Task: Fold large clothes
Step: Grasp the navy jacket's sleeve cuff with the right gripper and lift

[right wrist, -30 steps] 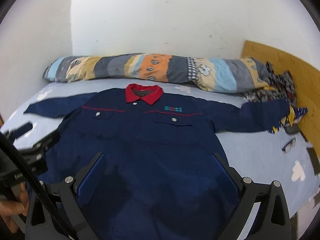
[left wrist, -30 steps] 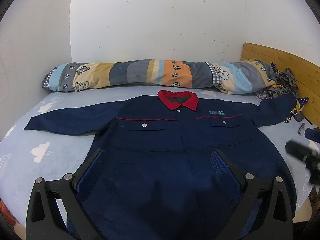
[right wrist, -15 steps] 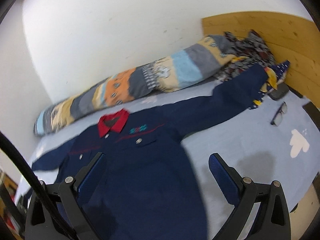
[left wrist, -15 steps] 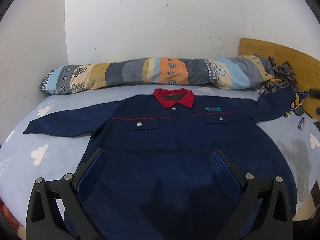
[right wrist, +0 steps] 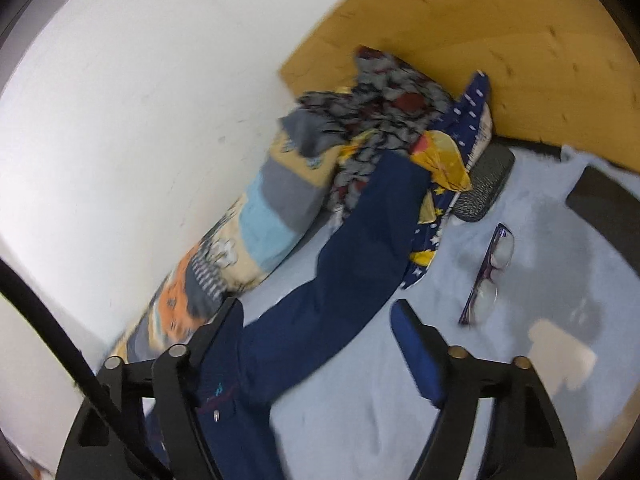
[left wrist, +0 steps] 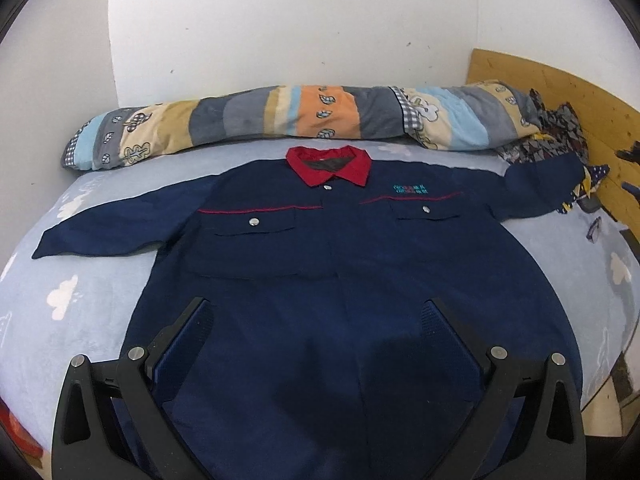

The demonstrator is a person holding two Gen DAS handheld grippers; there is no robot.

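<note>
Bed-side sleeve (right wrist: 360, 248) now before right fingers (right wrist: 416, 356)

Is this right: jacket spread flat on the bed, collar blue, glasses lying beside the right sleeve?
Not quite. The collar is red, as the left wrist view shows. The rest holds: jacket spread flat on the bed, glasses lying beside the right sleeve.

Matt navy cloth on the work jacket (left wrist: 340, 280), red cloth collar (left wrist: 328, 164), shiny metal snaps. Soft, fleecy pale-blue bedsheet (left wrist: 80, 280) under it. Plush striped quilt roll (left wrist: 280, 116) at the far side, smooth bare-wood headboard (right wrist: 500, 60) right, glossy plastic-framed glasses (right wrist: 490, 272).
</note>
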